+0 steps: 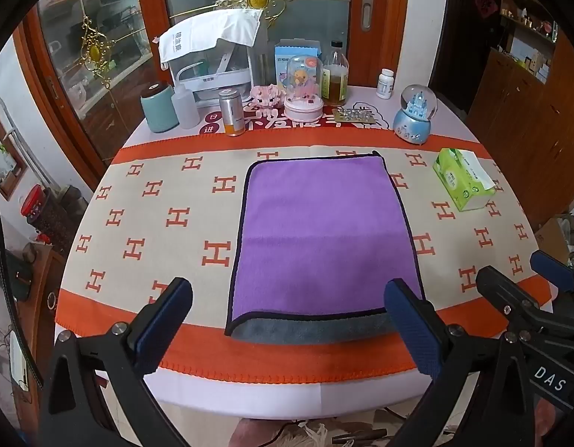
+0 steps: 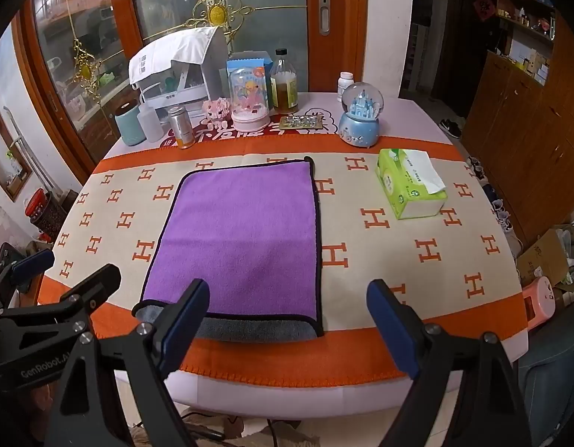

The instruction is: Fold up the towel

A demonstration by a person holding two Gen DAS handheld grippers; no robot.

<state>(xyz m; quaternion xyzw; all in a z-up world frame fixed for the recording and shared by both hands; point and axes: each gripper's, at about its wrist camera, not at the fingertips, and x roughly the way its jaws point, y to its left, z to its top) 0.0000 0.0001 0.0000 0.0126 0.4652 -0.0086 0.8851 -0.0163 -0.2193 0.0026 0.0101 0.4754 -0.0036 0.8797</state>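
A purple towel (image 1: 324,231) with a dark hem lies flat on the table, folded over once, its grey underside showing along the near edge (image 1: 316,329). It also shows in the right wrist view (image 2: 242,238). My left gripper (image 1: 287,326) is open and empty, held above the towel's near edge. My right gripper (image 2: 287,329) is open and empty, just right of the left one, over the towel's near right corner. The right gripper's fingers (image 1: 510,298) show at the right in the left wrist view.
The table wears an orange and beige cloth (image 1: 145,223) with H marks. A green tissue box (image 2: 410,190) lies right of the towel. Bottles, a can, snow globes (image 2: 361,119) and a white rack (image 1: 212,56) stand along the far edge.
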